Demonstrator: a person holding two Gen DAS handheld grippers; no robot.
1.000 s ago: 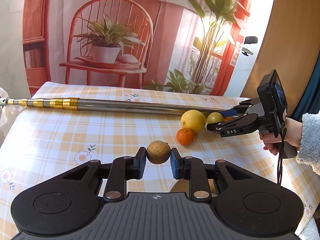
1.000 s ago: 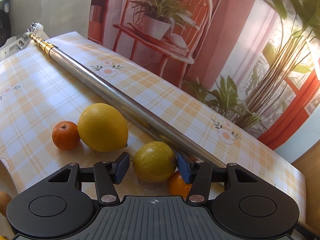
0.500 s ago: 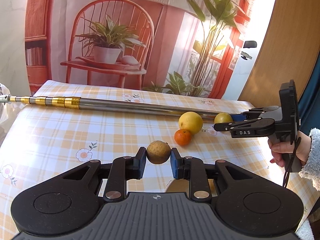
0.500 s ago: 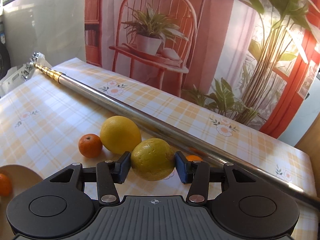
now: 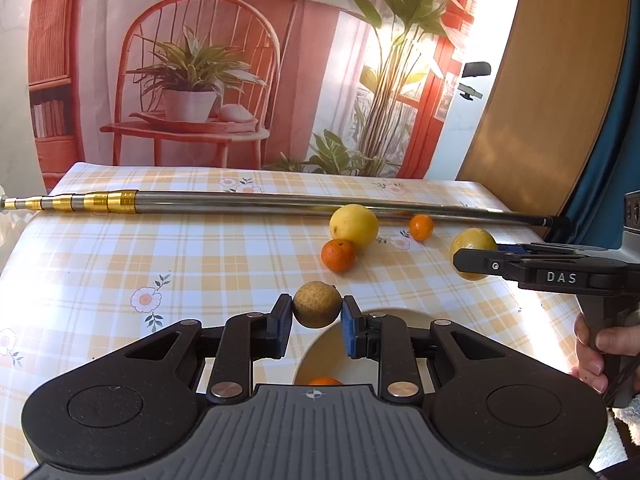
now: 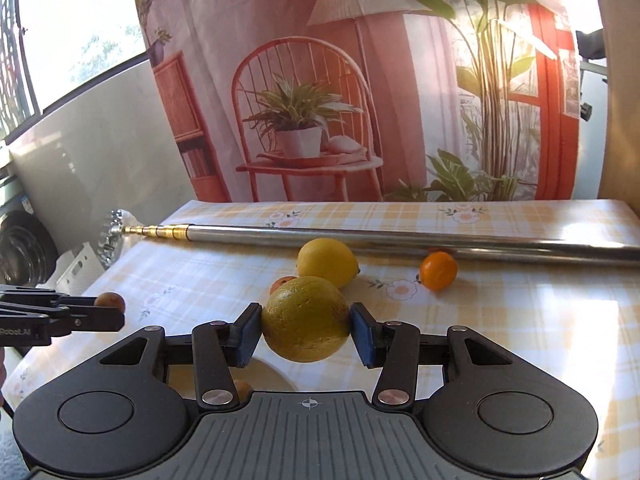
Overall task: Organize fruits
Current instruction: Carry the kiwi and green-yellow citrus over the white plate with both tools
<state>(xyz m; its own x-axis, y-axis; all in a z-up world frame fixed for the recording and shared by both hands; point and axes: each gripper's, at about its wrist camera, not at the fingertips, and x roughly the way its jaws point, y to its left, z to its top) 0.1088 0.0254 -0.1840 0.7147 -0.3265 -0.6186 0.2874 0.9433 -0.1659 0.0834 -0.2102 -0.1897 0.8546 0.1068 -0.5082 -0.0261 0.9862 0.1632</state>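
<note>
Gripping a small brown fruit (image 5: 317,309) between its two pads, your left gripper (image 5: 316,322) holds it above the checked tablecloth (image 5: 200,264), just past the far rim of a pale plate (image 5: 320,354) that shows between the fingers. One small orange fruit (image 5: 325,381) lies on that plate, mostly hidden by the gripper body.

Your right gripper (image 6: 307,334) is clamped on a larger yellow-green fruit (image 6: 307,319), lifted clear of the cloth; from the left wrist view it hangs at the right side of the table with your hand (image 5: 596,350) on the handle below it. Part of the plate shows under this gripper as well.

Three fruits rest on the cloth farther back — a yellow lemon (image 6: 327,262), a mandarin (image 5: 338,255) just in front of it and touching or nearly so, and a second mandarin (image 6: 438,270) off to the right, close beside the long metal pole (image 6: 400,240). That pole lies across the table along its far side, its gold telescoping end (image 5: 80,202) toward the left edge. Behind the table hangs a printed backdrop (image 6: 320,100) of a red chair and potted plants.
</note>
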